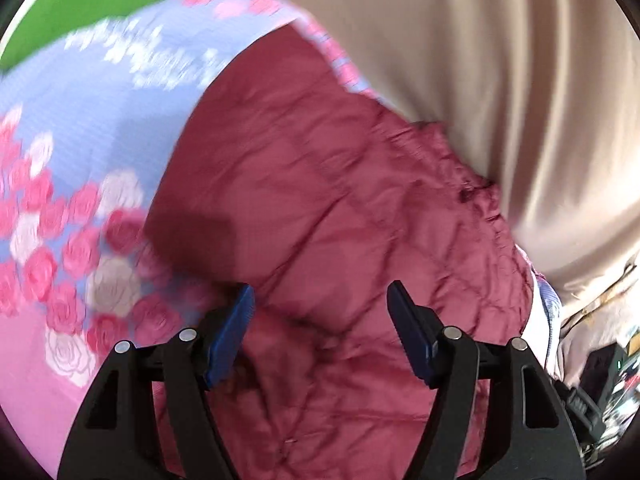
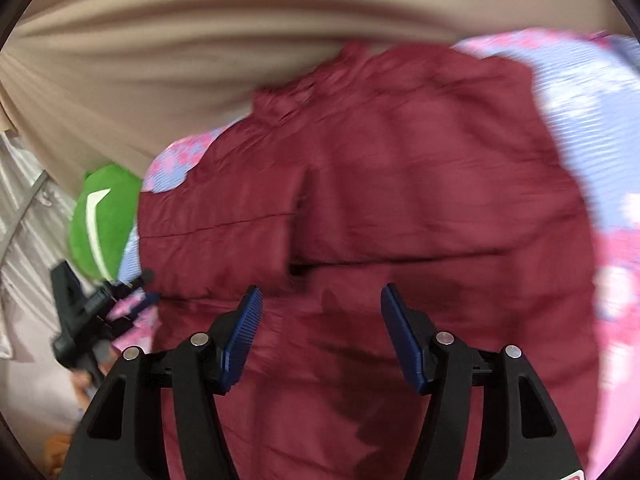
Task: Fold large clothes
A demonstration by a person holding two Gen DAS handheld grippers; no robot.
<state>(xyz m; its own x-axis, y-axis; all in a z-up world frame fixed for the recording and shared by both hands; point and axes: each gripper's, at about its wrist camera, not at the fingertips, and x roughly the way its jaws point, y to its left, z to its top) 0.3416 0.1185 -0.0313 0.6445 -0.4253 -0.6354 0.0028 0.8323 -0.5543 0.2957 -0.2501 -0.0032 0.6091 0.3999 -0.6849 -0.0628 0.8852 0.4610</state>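
Observation:
A dark red quilted jacket [image 1: 320, 200] lies spread on a bed with a blue and pink rose-print cover [image 1: 72, 184]. My left gripper [image 1: 320, 300] is open just above the jacket, holding nothing. In the right wrist view the jacket [image 2: 400, 168] fills the middle, with a seam and a fold running across it. My right gripper [image 2: 322, 300] is open above it and empty. The left gripper [image 2: 88, 312] also shows at the left edge of the right wrist view, over the bed's edge. Both views are motion-blurred.
A beige curtain [image 1: 500, 80] hangs close behind the bed; it also shows in the right wrist view [image 2: 160, 40]. A green plush cushion [image 2: 100, 224] sits at the bed's far end. Clutter [image 1: 608, 368] lies beside the bed at lower right.

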